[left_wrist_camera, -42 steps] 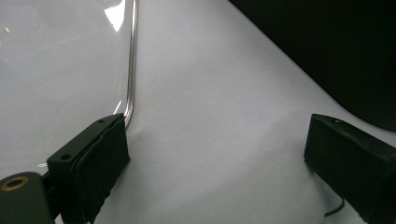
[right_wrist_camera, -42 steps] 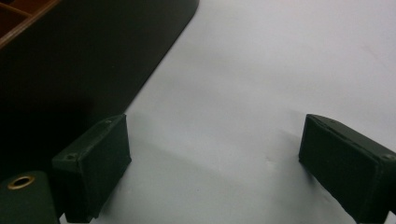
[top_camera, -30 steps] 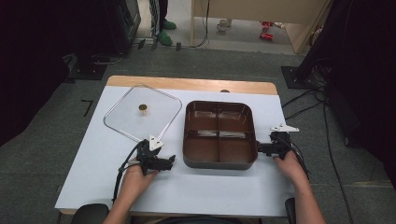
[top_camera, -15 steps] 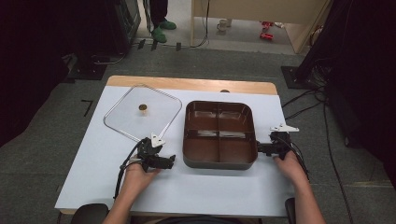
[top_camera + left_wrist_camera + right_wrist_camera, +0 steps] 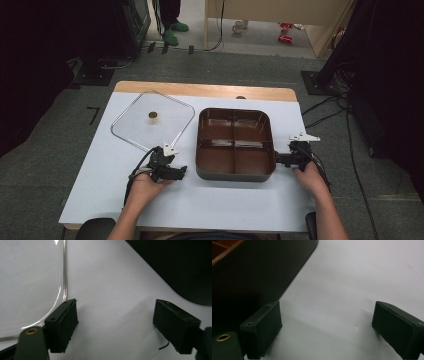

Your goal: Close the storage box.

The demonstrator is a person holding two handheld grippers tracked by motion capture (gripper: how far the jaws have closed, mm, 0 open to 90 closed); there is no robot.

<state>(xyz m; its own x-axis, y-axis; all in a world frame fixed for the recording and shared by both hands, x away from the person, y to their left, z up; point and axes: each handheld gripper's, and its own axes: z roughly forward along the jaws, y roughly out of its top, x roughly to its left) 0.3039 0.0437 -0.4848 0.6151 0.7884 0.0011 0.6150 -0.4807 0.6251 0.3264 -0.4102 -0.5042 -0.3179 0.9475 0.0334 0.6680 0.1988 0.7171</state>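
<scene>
clear glossy lid (image 5: 152, 120); matt white table (image 5: 210, 200); brown tray (image 5: 235, 144).

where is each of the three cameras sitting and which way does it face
High view: fixed above the person's side, looking forward and down on the white table; forearms, left gripper and right gripper enter from the bottom.
Left gripper view: rides the left gripper, looking along its open black jaws at the table, the clear lid at left and the brown tray at upper right.
Right gripper view: rides the right gripper, open jaws over the table, the tray's wall at upper left.
Shared: both gripper views show the tray and the table.
</scene>
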